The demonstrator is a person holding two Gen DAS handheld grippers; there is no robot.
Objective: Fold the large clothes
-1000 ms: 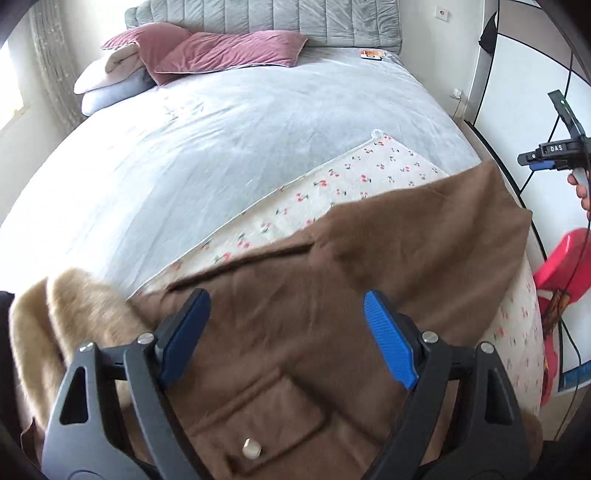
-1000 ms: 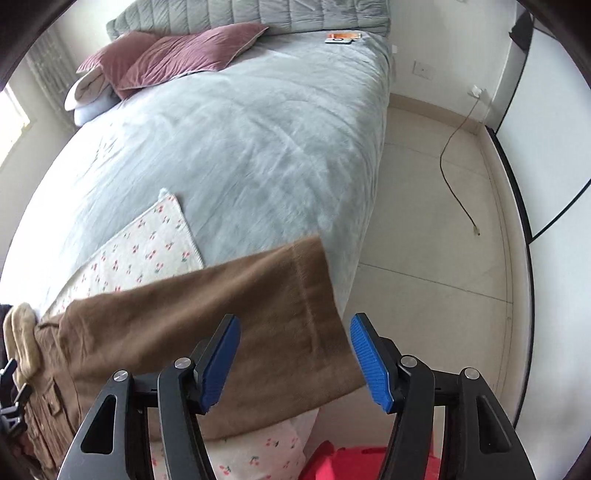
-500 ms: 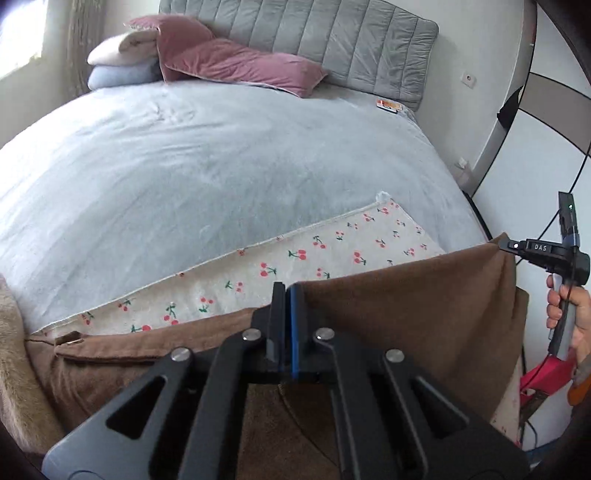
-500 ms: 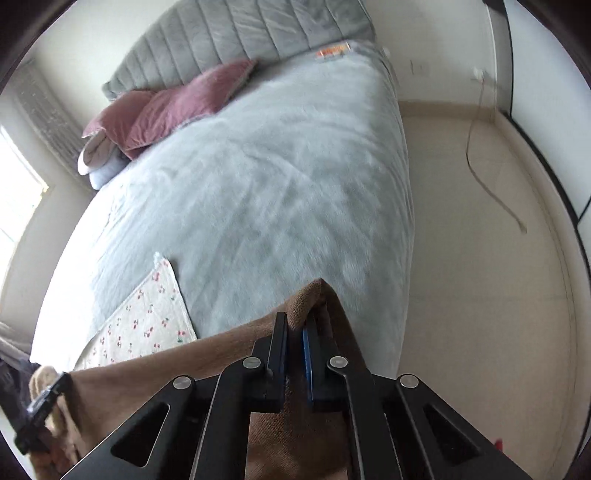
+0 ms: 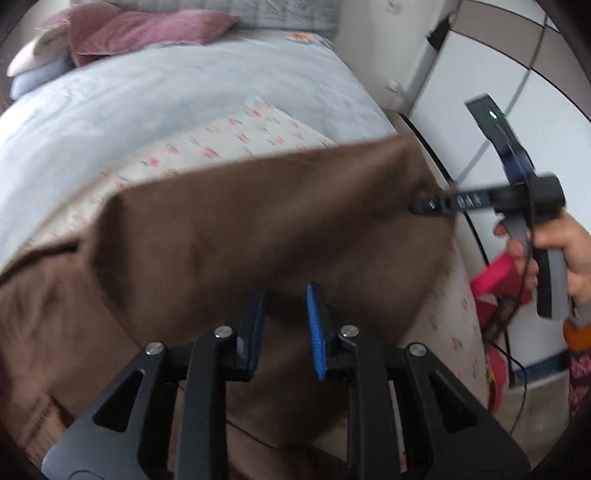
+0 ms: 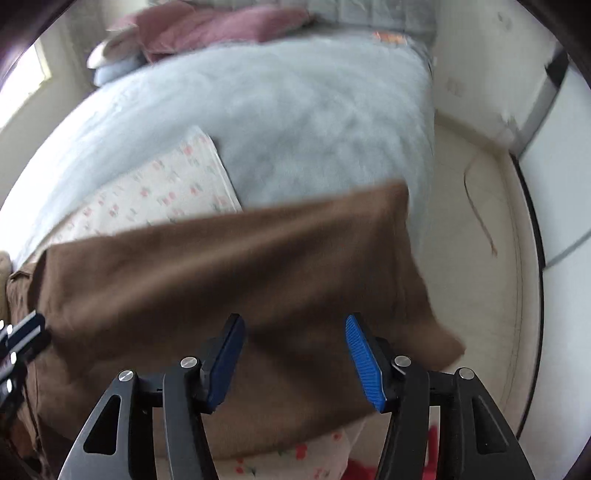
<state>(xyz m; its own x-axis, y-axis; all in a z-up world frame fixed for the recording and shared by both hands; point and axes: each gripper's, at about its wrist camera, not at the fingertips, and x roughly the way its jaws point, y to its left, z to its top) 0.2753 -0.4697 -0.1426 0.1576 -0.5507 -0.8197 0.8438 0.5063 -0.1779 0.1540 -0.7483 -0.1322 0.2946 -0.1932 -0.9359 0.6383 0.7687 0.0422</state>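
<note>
Left wrist view shows the left gripper (image 5: 284,325) at the bottom middle of the frame. Its blue pads (image 5: 314,332) sit a small way apart, with a narrow gap between them. Nothing is held in that gap. The brown coat (image 5: 240,236) lies just past the tips and fills the middle of the frame. It rests on a cherry cloth (image 5: 229,136), which is spread on the grey bed (image 5: 147,92). Pink pillows (image 5: 140,29) sit at the upper left.

At the right of this frame is the right gripper (image 5: 424,205), held by a hand (image 5: 561,251). Its tip is at the coat's right edge. The picture is blurry there, so the tip may be touching the coat or just beside it. A red thing (image 5: 495,273) shows behind the hand.

Right wrist view shows the right gripper (image 6: 295,354) at the bottom middle, with its pads (image 6: 364,363) wide apart and holding nothing. The coat (image 6: 221,280) stretches across the middle of the frame, from the left edge to a corner at the lower right that hangs over the side of the bed (image 6: 295,110). The cherry cloth (image 6: 166,192) peeks out above the coat at the left and below it at the bottom. A cord (image 6: 476,210) lies on the floor (image 6: 476,295) at the right.
</note>
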